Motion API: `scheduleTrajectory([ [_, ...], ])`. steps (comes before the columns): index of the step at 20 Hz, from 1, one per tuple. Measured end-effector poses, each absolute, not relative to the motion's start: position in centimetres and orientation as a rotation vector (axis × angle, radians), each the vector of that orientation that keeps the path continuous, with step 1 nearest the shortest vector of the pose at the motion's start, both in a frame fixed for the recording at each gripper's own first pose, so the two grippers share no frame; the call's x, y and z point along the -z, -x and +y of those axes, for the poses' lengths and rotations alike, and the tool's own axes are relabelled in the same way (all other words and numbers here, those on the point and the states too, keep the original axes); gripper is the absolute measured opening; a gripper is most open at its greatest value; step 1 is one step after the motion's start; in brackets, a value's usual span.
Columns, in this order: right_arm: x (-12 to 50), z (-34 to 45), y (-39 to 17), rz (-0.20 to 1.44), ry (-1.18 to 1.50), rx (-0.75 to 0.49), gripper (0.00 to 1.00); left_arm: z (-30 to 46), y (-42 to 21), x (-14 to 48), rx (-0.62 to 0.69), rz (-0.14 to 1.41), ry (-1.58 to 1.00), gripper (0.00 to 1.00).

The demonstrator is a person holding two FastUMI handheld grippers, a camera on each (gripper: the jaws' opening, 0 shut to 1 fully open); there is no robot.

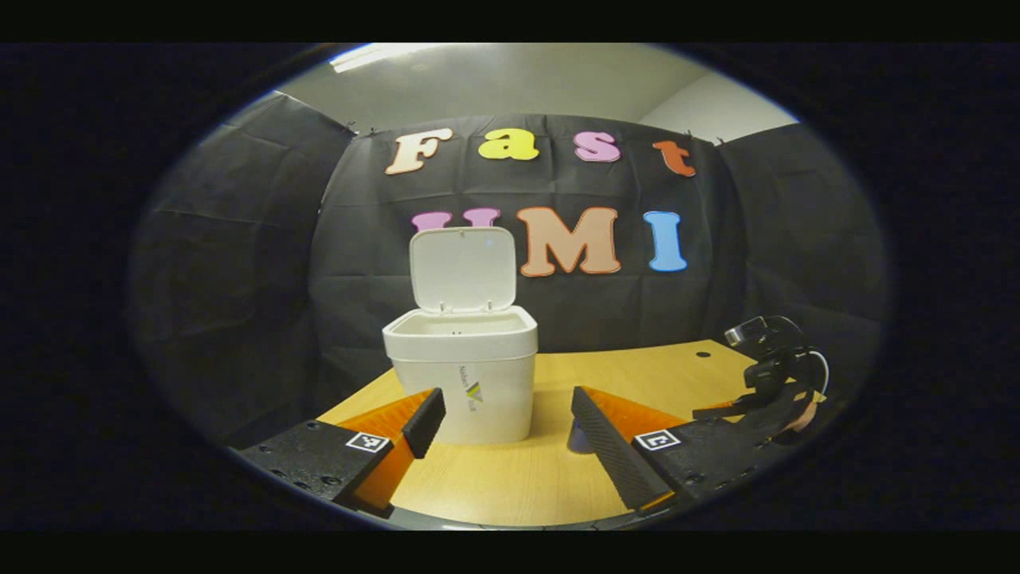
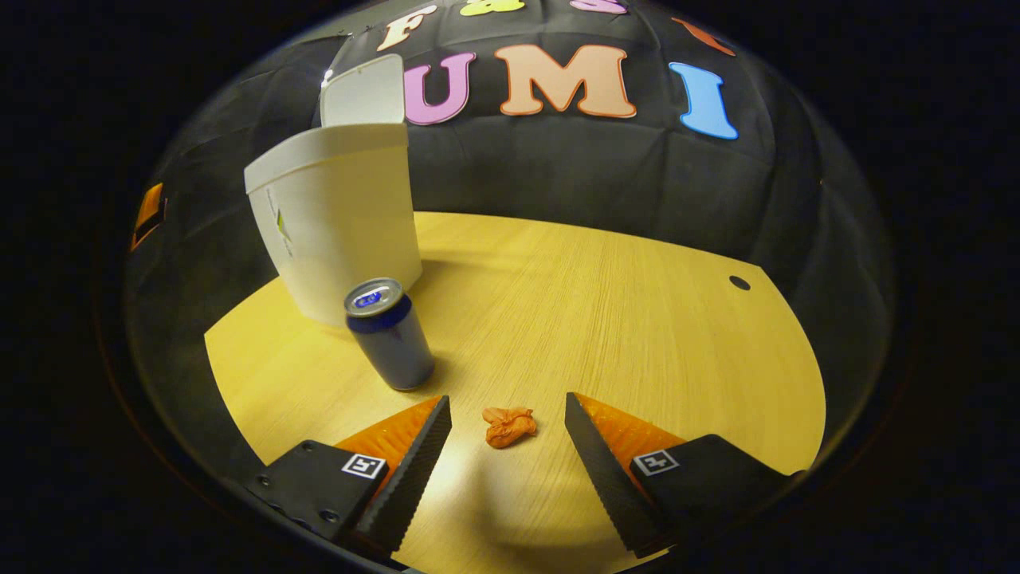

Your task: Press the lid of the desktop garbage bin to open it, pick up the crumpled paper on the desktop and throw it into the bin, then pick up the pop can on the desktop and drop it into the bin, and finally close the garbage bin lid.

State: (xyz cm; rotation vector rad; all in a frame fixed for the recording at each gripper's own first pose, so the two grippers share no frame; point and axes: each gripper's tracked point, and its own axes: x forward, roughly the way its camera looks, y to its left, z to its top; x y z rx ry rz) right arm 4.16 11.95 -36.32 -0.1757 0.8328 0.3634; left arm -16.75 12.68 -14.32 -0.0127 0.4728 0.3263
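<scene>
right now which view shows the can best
The right gripper view: the can stands upright and whole beside the bin. In the left gripper view just a sliver of it peeks from behind a finger.

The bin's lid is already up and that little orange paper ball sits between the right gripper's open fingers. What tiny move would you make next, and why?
Probably lower the right gripper a little and shut it on the crumpled paper. The paper lies on the desktop centred between the open fingers, the bin stands with its lid raised, and the pop can stands off to the side, clear of the path.
</scene>
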Motion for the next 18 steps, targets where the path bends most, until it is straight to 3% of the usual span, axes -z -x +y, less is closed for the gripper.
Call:
scheduleTrajectory([
  [2,38.5,12.2,-4.7,0.872,0.213,-0.344,0.96,12.9,18.0,14.7,-0.343,0.501,0.015,0.98],
  [3,39.6,12.3,-4.8,0.899,0.225,-0.338,0.96,13.1,18.4,14.9,-0.351,0.513,0.009,0.94],
  [5,41.1,12.5,-4.5,0.944,0.230,-0.327,0.90,13.9,19.2,14.8,-0.367,0.529,-0.011,0.96],
  [6,41.4,12.7,-4.3,0.952,0.227,-0.331,0.79,14.1,19.5,14.8,-0.371,0.533,-0.019,0.96],
  [7,41.7,12.6,-4.4,0.954,0.225,-0.337,0.74,14.3,19.6,14.7,-0.375,0.535,-0.024,0.96],
  [8,41.4,12.6,-4.3,0.944,0.223,-0.339,0.58,14.5,19.7,14.6,-0.376,0.532,-0.026,0.97],
  [10,41.4,12.8,-4.0,0.943,0.217,-0.353,0.48,15.0,19.6,14.6,-0.377,0.528,-0.022,0.95],
  [13,40.1,13.2,-3.9,0.926,0.209,-0.361,0.47,15.4,18.9,14.8,-0.370,0.521,-0.003,0.98],
  [18,29.4,16.1,-6.4,0.749,0.112,-0.399,0.46,15.5,17.2,15.0,-0.316,0.494,0.014,0.95],
])
